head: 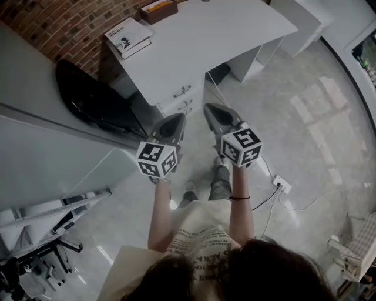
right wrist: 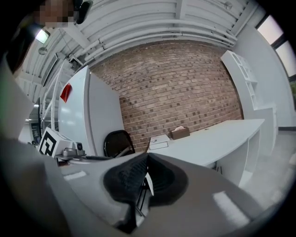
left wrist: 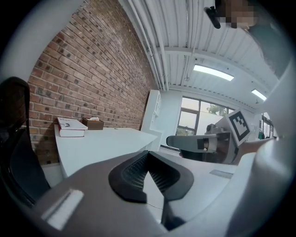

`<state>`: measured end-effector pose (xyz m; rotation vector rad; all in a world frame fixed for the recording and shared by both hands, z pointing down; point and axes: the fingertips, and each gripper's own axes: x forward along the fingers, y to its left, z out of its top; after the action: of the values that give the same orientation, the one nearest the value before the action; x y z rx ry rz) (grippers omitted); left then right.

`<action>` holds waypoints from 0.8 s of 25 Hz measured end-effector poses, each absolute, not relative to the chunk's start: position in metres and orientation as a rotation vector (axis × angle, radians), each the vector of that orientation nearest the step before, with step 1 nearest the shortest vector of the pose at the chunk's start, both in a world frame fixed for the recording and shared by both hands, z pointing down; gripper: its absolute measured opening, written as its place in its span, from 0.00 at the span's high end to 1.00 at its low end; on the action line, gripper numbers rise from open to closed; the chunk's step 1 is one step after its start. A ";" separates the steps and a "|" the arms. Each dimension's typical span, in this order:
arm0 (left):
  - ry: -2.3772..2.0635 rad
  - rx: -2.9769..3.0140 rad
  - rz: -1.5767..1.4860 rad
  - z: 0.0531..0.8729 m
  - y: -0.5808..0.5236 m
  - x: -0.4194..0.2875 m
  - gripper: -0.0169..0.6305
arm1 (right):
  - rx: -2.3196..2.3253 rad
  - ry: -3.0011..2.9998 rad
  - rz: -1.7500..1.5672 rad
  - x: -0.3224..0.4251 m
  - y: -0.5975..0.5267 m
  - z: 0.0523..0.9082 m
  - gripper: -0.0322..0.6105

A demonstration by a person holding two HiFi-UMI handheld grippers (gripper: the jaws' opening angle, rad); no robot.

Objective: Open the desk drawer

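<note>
The white desk (head: 205, 35) stands ahead of me, with a drawer stack (head: 187, 99) under its near left corner. The top drawer's metal handle (head: 182, 90) and a lower handle (head: 185, 106) show, and both drawers look closed. My left gripper (head: 176, 119) hovers just below the stack with its jaws shut and empty. My right gripper (head: 210, 109) is beside it on the right, shut and empty too, close to the lower handle without touching it. The left gripper view shows the desk top (left wrist: 101, 143) beyond the shut left gripper (left wrist: 148, 152). In the right gripper view, the desk (right wrist: 217, 136) lies past the shut right gripper (right wrist: 147, 156).
A black office chair (head: 94, 100) stands left of the drawers, against a white cabinet (head: 35, 135). A book (head: 128, 36) and a brown tissue box (head: 158, 9) lie on the desk. A power strip (head: 282, 184) with cables lies on the floor to the right. A brick wall (head: 64, 23) is behind.
</note>
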<state>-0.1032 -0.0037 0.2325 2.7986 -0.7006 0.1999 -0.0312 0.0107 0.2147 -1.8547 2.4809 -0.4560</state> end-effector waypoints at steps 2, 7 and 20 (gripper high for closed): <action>-0.742 2.784 0.198 0.234 -0.011 -0.094 0.98 | -1.821 2.504 -0.465 -0.020 0.002 0.216 0.95; -0.833 2.751 0.165 0.230 -0.026 -0.062 0.98 | -1.729 2.590 -0.470 0.011 -0.019 0.211 0.95; -1.049 2.630 0.086 0.237 -0.041 -0.002 0.98 | -1.501 2.786 -0.480 0.068 -0.052 0.215 0.95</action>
<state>-0.0023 -0.0415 0.2365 2.6302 -1.0493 0.0862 0.0678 -0.0519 0.2146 -1.5013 2.7859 -0.4804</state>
